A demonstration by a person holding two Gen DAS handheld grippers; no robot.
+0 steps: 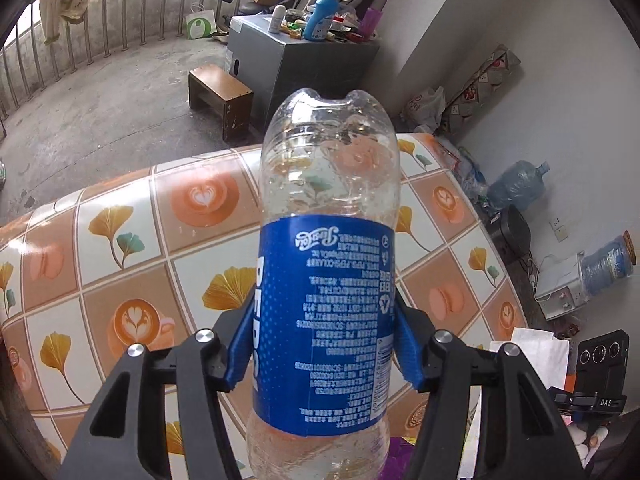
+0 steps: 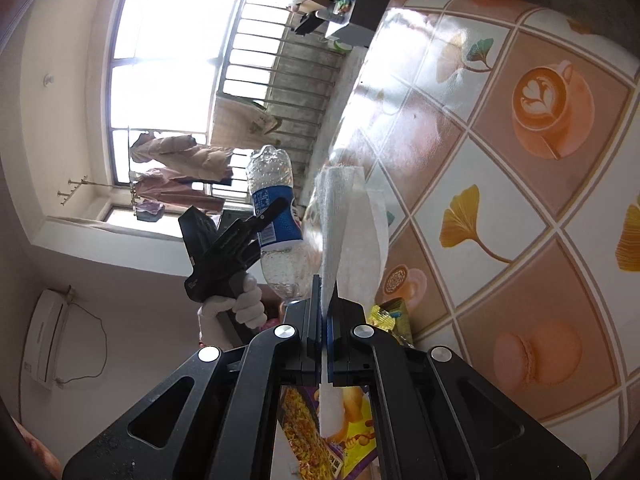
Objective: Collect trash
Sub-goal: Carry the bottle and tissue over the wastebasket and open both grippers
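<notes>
My left gripper (image 1: 326, 340) is shut on an empty clear Pepsi bottle (image 1: 328, 240) with a blue label, held base-forward above the patterned table (image 1: 120, 240). The same bottle (image 2: 276, 224) and the left gripper (image 2: 256, 232), held by a white-gloved hand, show in the right wrist view. My right gripper (image 2: 324, 300) is shut on a white paper tissue (image 2: 344, 224) that sticks out forward between its fingers and hangs out behind them, above the table (image 2: 520, 160).
Colourful snack wrappers (image 2: 320, 432) lie below the right gripper, with a yellow wrapper (image 2: 390, 314) beside it. White paper (image 1: 536, 356) and a black device (image 1: 600, 356) sit at the table's right. A wooden stool (image 1: 220, 96), grey cabinet (image 1: 288, 64) and water jugs (image 1: 520, 184) stand beyond.
</notes>
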